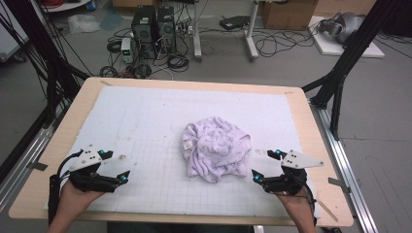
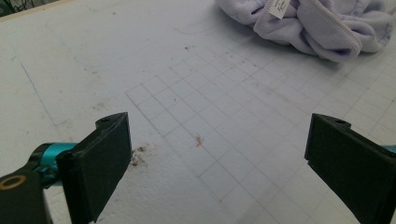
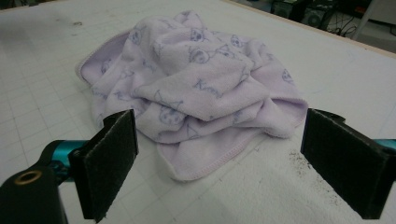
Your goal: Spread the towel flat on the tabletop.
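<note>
A crumpled pale lilac towel [image 1: 215, 148] with small printed figures lies in a heap a little right of the mat's middle; a white label [image 1: 186, 144] shows on its left edge. My left gripper [image 1: 116, 166] rests near the front left of the mat, open and holding nothing, well left of the towel [image 2: 317, 21]. Just right of the heap, my right gripper [image 1: 262, 165] is open too, its jaws wide apart and aimed at the towel [image 3: 196, 88], whose near hem lies a short way ahead of them.
A white gridded mat [image 1: 145, 121] covers the wooden table [image 1: 311, 126]. Small dirt specks [image 2: 137, 156] and an orange fleck [image 2: 199, 140] lie on the mat ahead of my left gripper. Beyond the table, computers, cables and black frame legs stand on the floor.
</note>
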A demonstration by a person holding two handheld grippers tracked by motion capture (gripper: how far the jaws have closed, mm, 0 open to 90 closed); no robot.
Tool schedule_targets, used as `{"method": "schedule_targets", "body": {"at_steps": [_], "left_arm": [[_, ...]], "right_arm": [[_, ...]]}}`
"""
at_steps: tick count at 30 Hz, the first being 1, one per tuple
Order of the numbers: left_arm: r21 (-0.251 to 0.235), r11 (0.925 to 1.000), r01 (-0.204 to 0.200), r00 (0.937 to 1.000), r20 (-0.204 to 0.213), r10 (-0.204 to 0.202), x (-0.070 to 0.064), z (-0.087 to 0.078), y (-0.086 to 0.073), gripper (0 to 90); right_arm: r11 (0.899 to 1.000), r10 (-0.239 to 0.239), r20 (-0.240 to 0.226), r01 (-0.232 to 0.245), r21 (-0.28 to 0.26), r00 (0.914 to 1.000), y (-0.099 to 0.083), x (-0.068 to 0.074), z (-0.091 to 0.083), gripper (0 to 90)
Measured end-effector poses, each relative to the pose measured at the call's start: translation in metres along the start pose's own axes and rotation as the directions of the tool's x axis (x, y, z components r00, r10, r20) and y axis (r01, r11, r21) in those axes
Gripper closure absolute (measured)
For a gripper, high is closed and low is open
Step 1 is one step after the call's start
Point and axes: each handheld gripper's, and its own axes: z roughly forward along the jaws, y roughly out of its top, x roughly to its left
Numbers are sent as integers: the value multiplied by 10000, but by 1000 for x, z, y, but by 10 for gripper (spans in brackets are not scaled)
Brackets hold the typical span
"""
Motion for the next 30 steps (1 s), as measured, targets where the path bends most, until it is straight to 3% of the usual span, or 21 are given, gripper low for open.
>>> {"method": "schedule_targets", "body": {"at_steps": [19,24,30], "left_arm": [[57,10000,-38,10000,25,38,-3,0,0,78],[-81,10000,-5,9999,105,6,-4,0,3,78],[-225,9997,-26,9998,188,30,-2,3,11,90]], "right_arm": [[10000,7,-251,-7,-27,9997,3,1,2,103],[10000,-49,-492,45,-72,9988,14,4,6,103],[9984,-563,-890,563,-20,9944,38,6,22,103]]}}
